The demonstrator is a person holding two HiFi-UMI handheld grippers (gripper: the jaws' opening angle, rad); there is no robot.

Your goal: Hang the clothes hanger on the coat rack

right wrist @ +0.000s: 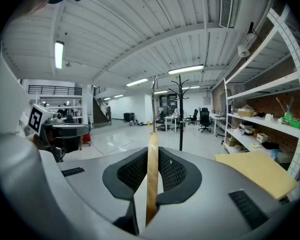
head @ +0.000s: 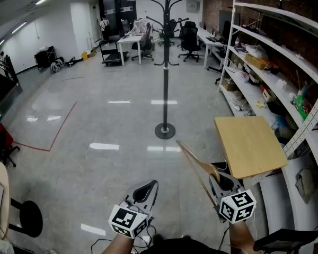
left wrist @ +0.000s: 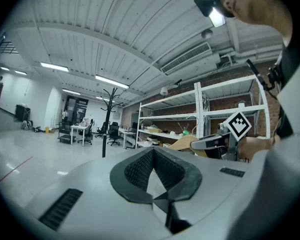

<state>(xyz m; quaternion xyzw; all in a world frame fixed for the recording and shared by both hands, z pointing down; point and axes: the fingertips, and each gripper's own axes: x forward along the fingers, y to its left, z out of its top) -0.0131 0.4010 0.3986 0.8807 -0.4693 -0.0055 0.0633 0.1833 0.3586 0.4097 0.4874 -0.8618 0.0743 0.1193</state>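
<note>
A tall black coat rack [head: 165, 62] stands on the grey floor a few steps ahead of me, its round base [head: 165, 130] in mid view. It also shows far off in the right gripper view as the coat rack [right wrist: 180, 115] and in the left gripper view as the coat rack [left wrist: 108, 120]. My right gripper [head: 222, 184] is shut on a wooden clothes hanger [head: 197, 164], which slants up and to the left. Seen edge-on, the hanger [right wrist: 152, 169] stands upright between the pads with its metal hook [right wrist: 154, 100] on top. My left gripper [head: 147, 190] is shut and empty, low and left of the right one.
A light wooden tabletop [head: 249, 144] lies close on the right, beside long white shelving [head: 265, 62] full of clutter. A black stool [head: 26, 216] and a chair edge sit at the left. Desks and office chairs [head: 143, 41] stand far behind the rack. Red tape [head: 58, 131] marks the floor.
</note>
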